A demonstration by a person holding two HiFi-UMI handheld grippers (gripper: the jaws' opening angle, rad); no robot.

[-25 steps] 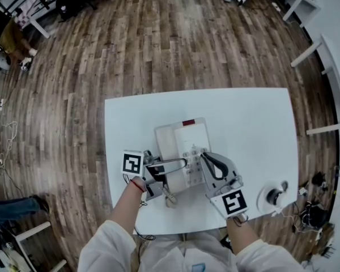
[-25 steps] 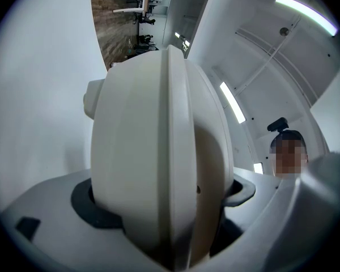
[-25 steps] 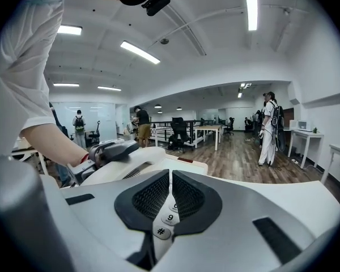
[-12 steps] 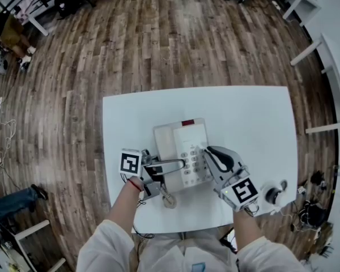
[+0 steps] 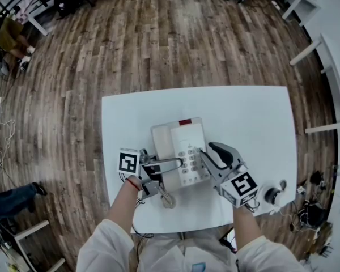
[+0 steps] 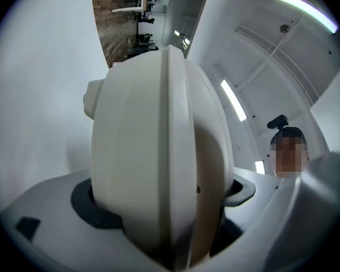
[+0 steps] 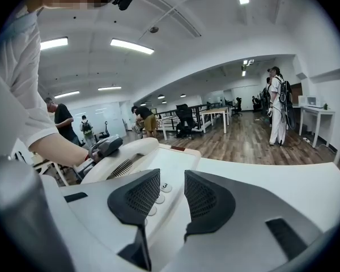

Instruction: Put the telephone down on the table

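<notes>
A white desk telephone [image 5: 187,136] sits on the white table [image 5: 243,118]. Its handset [image 5: 161,146] lies along the phone's left side. My left gripper [image 5: 178,164] is shut on the handset [image 6: 153,169], whose rounded body fills the left gripper view between the pads. My right gripper [image 5: 206,152] hovers over the keypad [image 5: 192,162] on the phone's right side. Its jaws are opening, and nothing is between them. In the right gripper view the right gripper [image 7: 172,191] shows a narrow gap, with the keypad buttons [image 7: 165,186] just behind.
A round white and black object [image 5: 273,195] lies near the table's right front corner. Wooden floor surrounds the table. White desks [image 5: 323,50] stand to the right, and people [image 7: 277,103] stand far back in the room.
My right gripper has shifted a little to the right over the keypad and its jaws have parted. The left gripper stays on the handset.
</notes>
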